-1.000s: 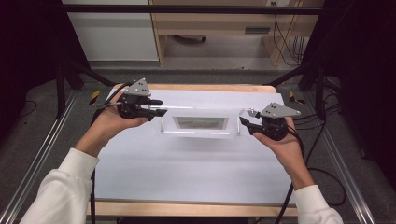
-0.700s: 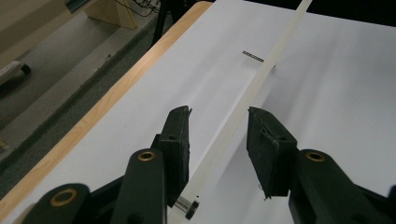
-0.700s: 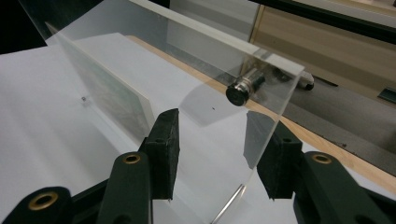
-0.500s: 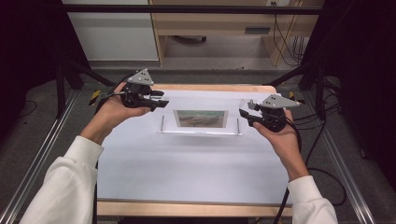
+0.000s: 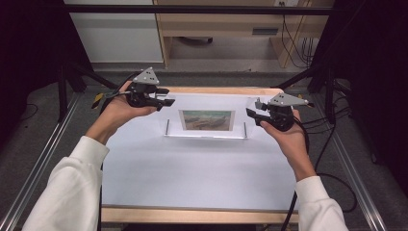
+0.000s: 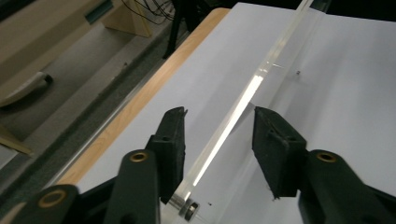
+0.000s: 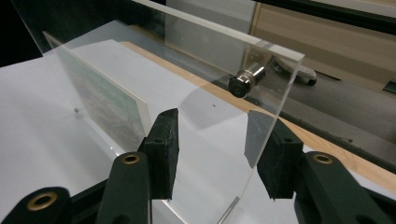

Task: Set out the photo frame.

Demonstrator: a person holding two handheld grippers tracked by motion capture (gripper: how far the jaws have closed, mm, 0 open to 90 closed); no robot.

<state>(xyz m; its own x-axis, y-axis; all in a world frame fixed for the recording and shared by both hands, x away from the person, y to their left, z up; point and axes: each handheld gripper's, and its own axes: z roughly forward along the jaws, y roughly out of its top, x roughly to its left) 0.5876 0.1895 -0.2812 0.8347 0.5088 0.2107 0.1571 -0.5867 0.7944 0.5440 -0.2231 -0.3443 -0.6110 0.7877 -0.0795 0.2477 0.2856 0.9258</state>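
A clear acrylic picture frame (image 5: pixel 207 120) stands upright on the white table (image 5: pixel 192 168), with a landscape print in its middle. My left gripper (image 5: pixel 166 98) sits at the frame's left end. In the left gripper view its jaws (image 6: pixel 218 116) have just been opening, and the frame's thin edge (image 6: pixel 243 100) runs between them without touching either pad. My right gripper (image 5: pixel 254 108) is at the frame's right end. In the right gripper view it (image 7: pixel 215 119) straddles the clear panel (image 7: pixel 201 93), one jaw in front and one behind, with a gap at the near pad.
A metal standoff (image 7: pixel 243 84) sticks out near the panel's top corner. The table's wooden rim (image 5: pixel 221 90) runs close behind the frame, with a floor gap and a wooden bench (image 5: pixel 216 29) beyond. Cables (image 5: pixel 327 159) trail off the right side.
The frame has gone from leaning flat to standing upright, its picture now facing the camera. Both hands shifted slightly toward the far edge. The left jaws have spread off the frame's end.
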